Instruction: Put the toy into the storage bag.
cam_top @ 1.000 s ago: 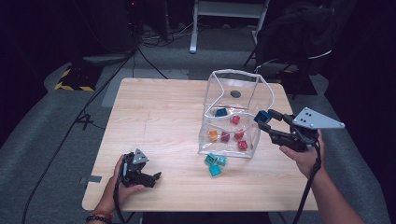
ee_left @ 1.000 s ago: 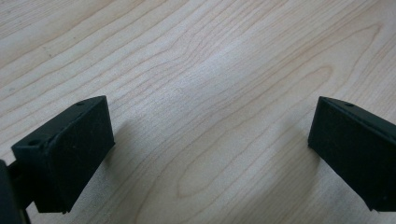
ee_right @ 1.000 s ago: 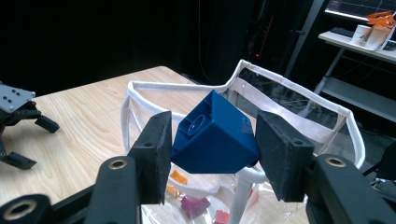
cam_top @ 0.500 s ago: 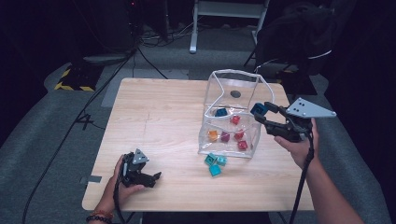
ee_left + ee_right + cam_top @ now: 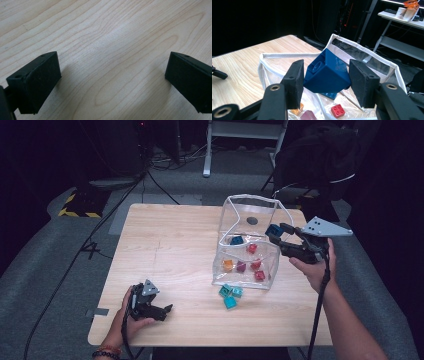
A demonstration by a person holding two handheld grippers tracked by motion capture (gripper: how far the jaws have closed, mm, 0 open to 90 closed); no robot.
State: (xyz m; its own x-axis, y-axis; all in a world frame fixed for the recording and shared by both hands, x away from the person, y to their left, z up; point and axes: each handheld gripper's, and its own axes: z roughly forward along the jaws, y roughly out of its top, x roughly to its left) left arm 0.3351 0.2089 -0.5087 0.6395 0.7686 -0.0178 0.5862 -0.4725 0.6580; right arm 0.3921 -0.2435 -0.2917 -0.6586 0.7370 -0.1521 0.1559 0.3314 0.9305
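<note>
1. I'm over a pale wood-grain table [image 5: 175, 250] on grey carpet, in a dark room with cables and a white desk frame behind.
2. My right gripper [image 5: 325, 75] clamps a dark blue plastic brick [image 5: 327, 72] above the clear plastic pouch [image 5: 235, 210] with white trim.
3. My left gripper [image 5: 112, 82] rests wide apart on bare wood.
4. No readable writing, as far as I can tell.
</note>
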